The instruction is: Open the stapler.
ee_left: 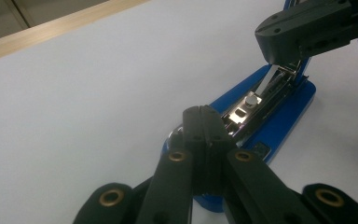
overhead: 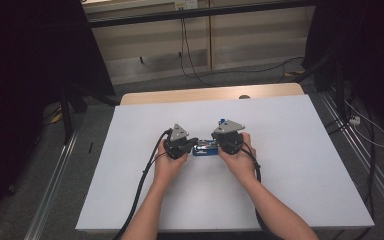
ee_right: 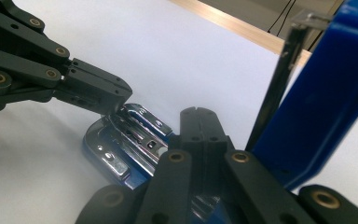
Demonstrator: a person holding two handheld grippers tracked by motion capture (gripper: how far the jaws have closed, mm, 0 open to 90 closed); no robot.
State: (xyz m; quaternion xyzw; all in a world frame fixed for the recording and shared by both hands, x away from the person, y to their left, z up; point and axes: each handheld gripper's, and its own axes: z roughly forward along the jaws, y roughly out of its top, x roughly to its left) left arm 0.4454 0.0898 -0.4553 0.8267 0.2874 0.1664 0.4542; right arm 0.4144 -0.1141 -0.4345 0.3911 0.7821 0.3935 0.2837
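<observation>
**A:** What's on the table, going from left to right?

**B:** A white table [overhead: 130, 200] seen from above. A person's forearms come in from the bottom edge. Left of centre is the left gripper [overhead: 189, 142], and its jaws are pressed together with no gap. In the left gripper view the tips rest on the front end of a blue stapler [ee_left: 279, 121], on its metal staple channel [ee_left: 254, 105]. I can't tell whether anything is pinched between them.

**A:** And the stapler itself?

**B:** It lies flat in the middle of the table, between the two grippers. Its blue lid [ee_right: 326, 93] is swung up, so the channel is exposed.

**A:** The right side?

**B:** The right gripper [overhead: 215, 141] has its jaws closed too, tips at the hinge end of the stapler, just beside the raised lid. No visible grip on anything.

**A:** What step does this look like?

**B:** Probably working on the open stapler, perhaps loading or clearing staples. The next move would need one gripper steadying the base while the other works gently along the channel or lowers the lid.
</observation>
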